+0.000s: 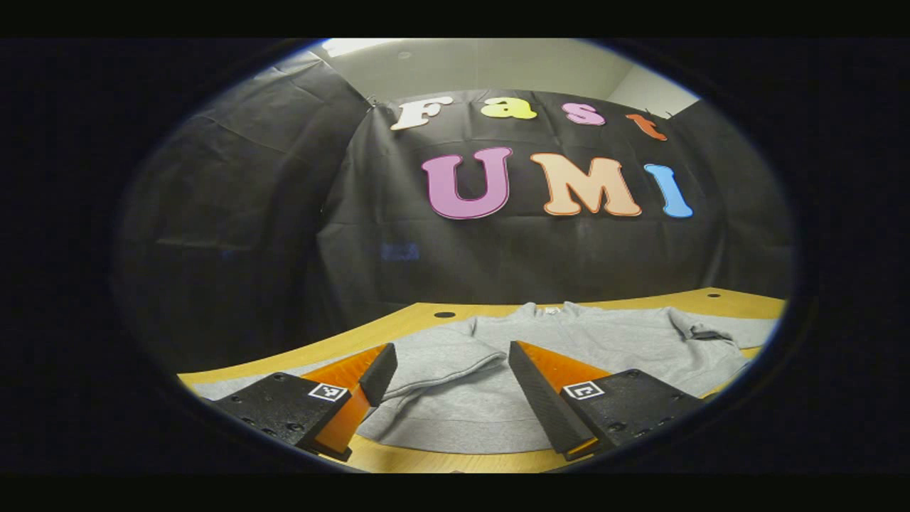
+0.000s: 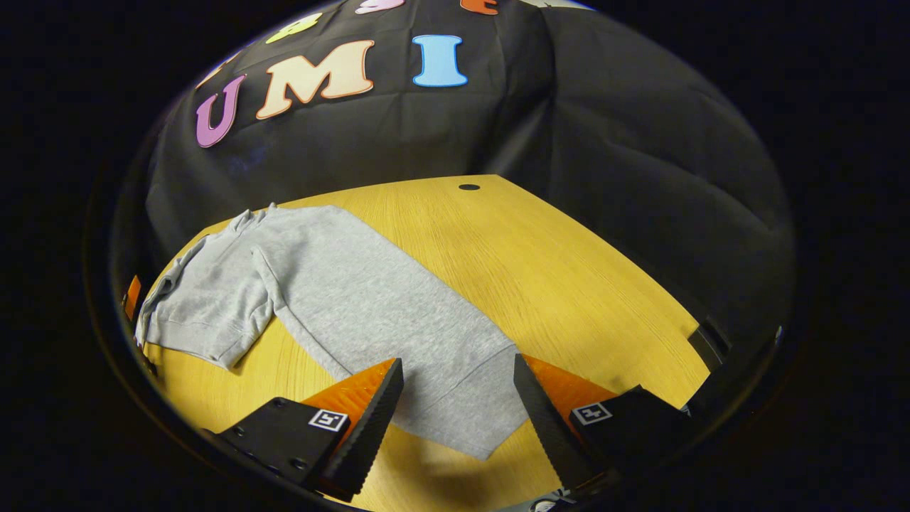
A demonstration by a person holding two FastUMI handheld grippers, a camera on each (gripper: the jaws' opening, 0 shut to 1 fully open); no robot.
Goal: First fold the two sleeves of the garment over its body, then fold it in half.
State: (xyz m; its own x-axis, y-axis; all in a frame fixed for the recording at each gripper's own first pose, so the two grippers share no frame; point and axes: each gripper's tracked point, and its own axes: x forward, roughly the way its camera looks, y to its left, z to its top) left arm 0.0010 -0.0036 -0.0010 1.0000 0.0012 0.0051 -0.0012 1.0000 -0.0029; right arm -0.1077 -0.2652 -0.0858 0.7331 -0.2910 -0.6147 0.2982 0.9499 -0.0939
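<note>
1. Grey sweatshirt (image 1: 569, 348) lies flat on the wooden counter (image 2: 554, 263), collar toward the booth's back wall, hem toward the near edge.
2. In the left gripper view one sleeve (image 1: 434, 355) already looks folded in over the body, its cuff sitting just ahead of the left gripper (image 1: 449, 398). That gripper has its jaws spread wide and holds nothing.
3. In the right gripper view the other sleeve (image 2: 398, 320) is stretched out straight on the counter, pointing away from the body and right at the right gripper (image 2: 458, 412). Its cuff end lies between the jaws, which are spread open and not pinching it yet, far as I can tell.
4. So the key bit: the sleeve's long axis runs from the shoulder diagonally down to the right gripper, and that gripper is clearly the nearer one. My guess is it closes on the cuff and carries it back along that line over the body.
</note>
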